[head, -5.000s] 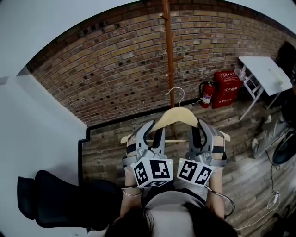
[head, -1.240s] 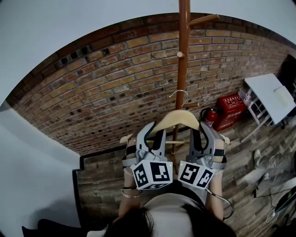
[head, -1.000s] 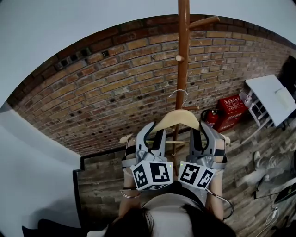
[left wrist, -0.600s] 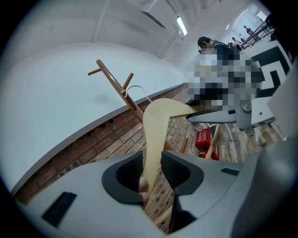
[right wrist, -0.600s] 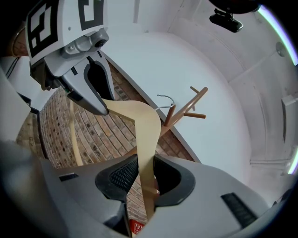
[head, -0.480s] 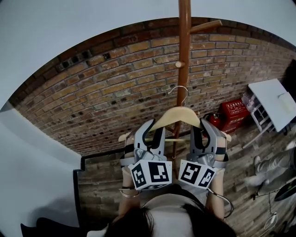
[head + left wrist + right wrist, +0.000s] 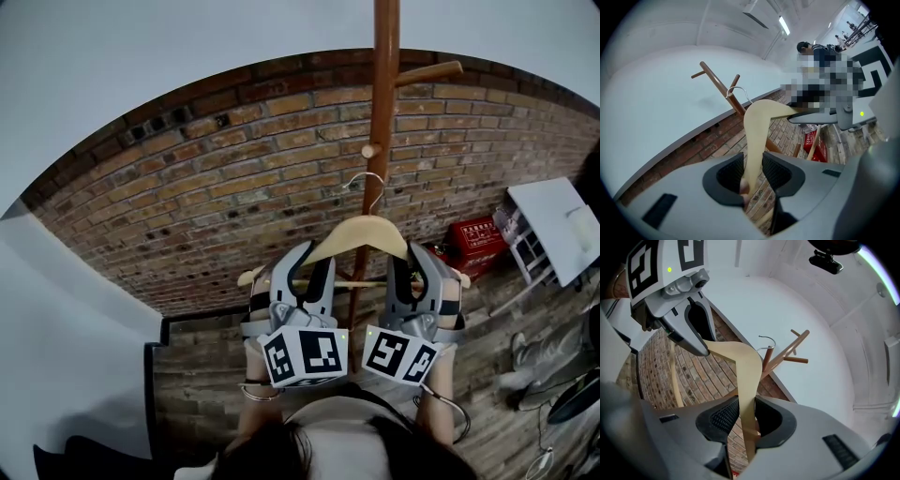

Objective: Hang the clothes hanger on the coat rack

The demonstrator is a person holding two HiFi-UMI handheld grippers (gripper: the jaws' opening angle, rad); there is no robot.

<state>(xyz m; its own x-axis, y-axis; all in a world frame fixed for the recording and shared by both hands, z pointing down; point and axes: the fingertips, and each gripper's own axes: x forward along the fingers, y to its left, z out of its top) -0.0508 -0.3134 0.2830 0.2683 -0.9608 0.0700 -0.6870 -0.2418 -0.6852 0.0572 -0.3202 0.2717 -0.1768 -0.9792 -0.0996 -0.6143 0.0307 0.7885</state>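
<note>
Coat rack in reddish-brown wood [image 7: 384, 94], a tall round pole with slanted pegs, stands in front of a curved wall of red-brown brick [image 7: 216, 178], with a plain pale wall above the brick. Grey-brown plank flooring [image 7: 197, 375] runs along the foot of the wall. At the far right stands a white slatted table [image 7: 553, 216], and near it a red box [image 7: 476, 239] sits against the bricks.

A pale wooden clothes hanger with a thin crossbar [image 7: 361, 230] is held level in front of the person, well off the floor, its middle just left of the pole. The left gripper [image 7: 300, 258] has its jaws drawn in narrow, clamped on the hanger's left arm [image 7: 757, 126]. The right gripper [image 7: 419, 262] grips the right arm [image 7: 745, 366] in the same way, the black pads pressed to both sides of the wood. Each gripper carries a cube with black and white square markers.

The hanger's silver wire hook [image 7: 366, 187] points up, close beside the pole and just below a short stubby peg [image 7: 371, 150]; it is not yet on any peg. Whether it touches the pole cannot be told.
</note>
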